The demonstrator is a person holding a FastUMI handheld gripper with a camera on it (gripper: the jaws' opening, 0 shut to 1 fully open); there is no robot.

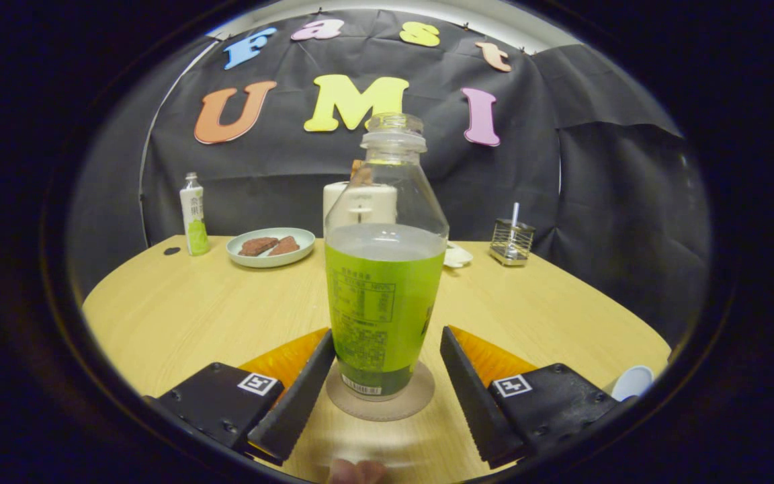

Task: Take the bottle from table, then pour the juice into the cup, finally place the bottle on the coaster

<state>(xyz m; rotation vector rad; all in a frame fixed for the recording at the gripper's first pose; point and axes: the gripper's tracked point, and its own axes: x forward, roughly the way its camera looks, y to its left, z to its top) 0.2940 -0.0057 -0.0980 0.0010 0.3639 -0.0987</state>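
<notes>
On the pale wooden counter [179, 309], at the far left against the booth's dark wall, stands a small white-and-green drink bottle [193, 215], and just to its right a pale green round plate [270, 247] carrying two brown slabs of what looks like cake. Centre stage is the task's own item: a clear plastic bottle with a green label [385, 269], uncapped and upright, its liquid level sitting near the label's top edge, standing squarely on a round tan coaster [380, 402]. The gripper [387, 373] frames it with the jaws spread wide, one finger on each side of the bottle's base and a visible gap on both sides, so nothing is being held. Behind the bottle a white container [359, 202] is partly hidden, and further right sits a small wire-mesh holder with a white straw-like stick [512, 240]. At the near right, beside the right finger, the rim of a white cup [632, 382] peeks in; whether it holds juice cannot be told from here. Judging by the open neck and the bottle's place on the coaster, the pouring appears finished and the final placement made, leaving only the withdrawal of the jaws.
</notes>
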